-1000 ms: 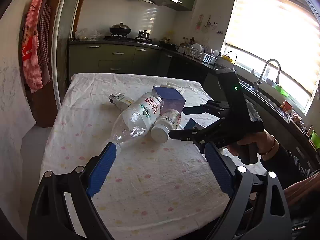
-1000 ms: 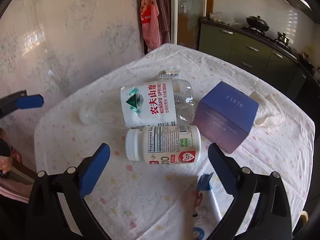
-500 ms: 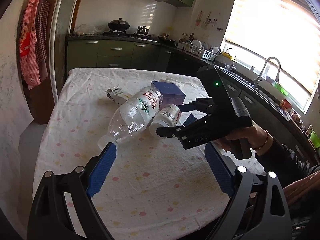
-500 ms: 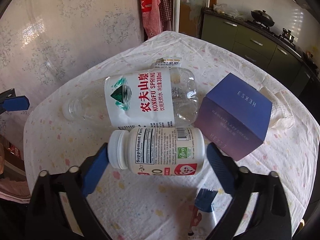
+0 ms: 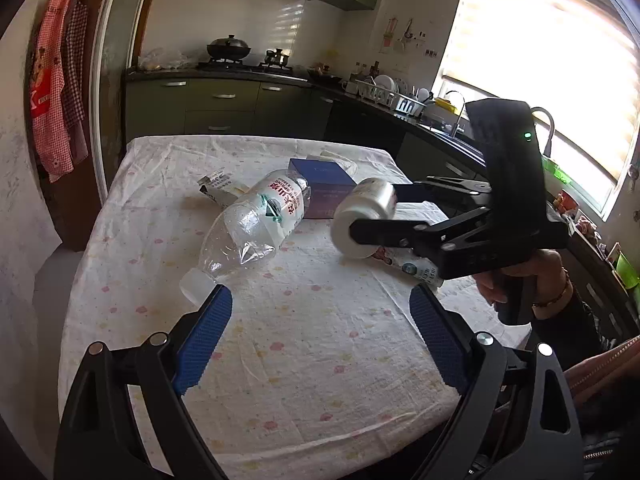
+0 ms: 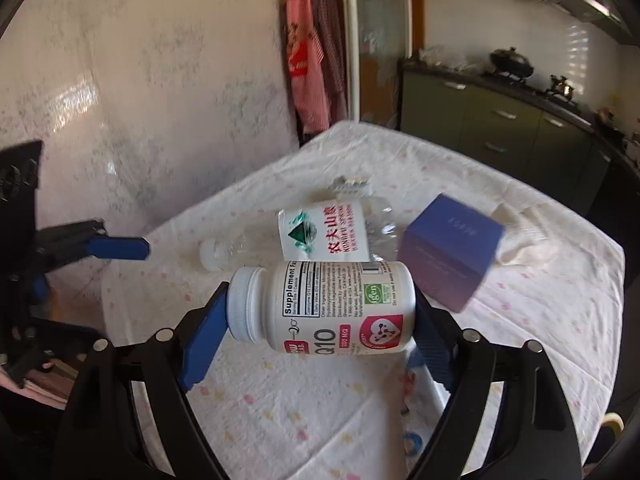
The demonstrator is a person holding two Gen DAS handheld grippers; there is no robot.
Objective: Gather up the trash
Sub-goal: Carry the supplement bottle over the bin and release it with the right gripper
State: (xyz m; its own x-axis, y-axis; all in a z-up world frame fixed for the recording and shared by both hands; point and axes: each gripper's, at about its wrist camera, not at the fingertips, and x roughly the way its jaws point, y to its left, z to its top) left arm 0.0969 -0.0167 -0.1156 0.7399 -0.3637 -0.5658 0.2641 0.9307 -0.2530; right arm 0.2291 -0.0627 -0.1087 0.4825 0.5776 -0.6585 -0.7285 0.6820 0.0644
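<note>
Your right gripper (image 6: 322,316), its jaws just closed, clamps a white supplement bottle (image 6: 324,308) end to end above the tablecloth (image 6: 520,320), water bottle (image 6: 320,236) and purple box (image 6: 452,248) beyond.

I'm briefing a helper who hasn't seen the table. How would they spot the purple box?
On the cloth-covered table, look toward the far side, past the clear water bottle lying flat. The purple box sits just beyond its base: the only square-cornered, dark item there.
</note>
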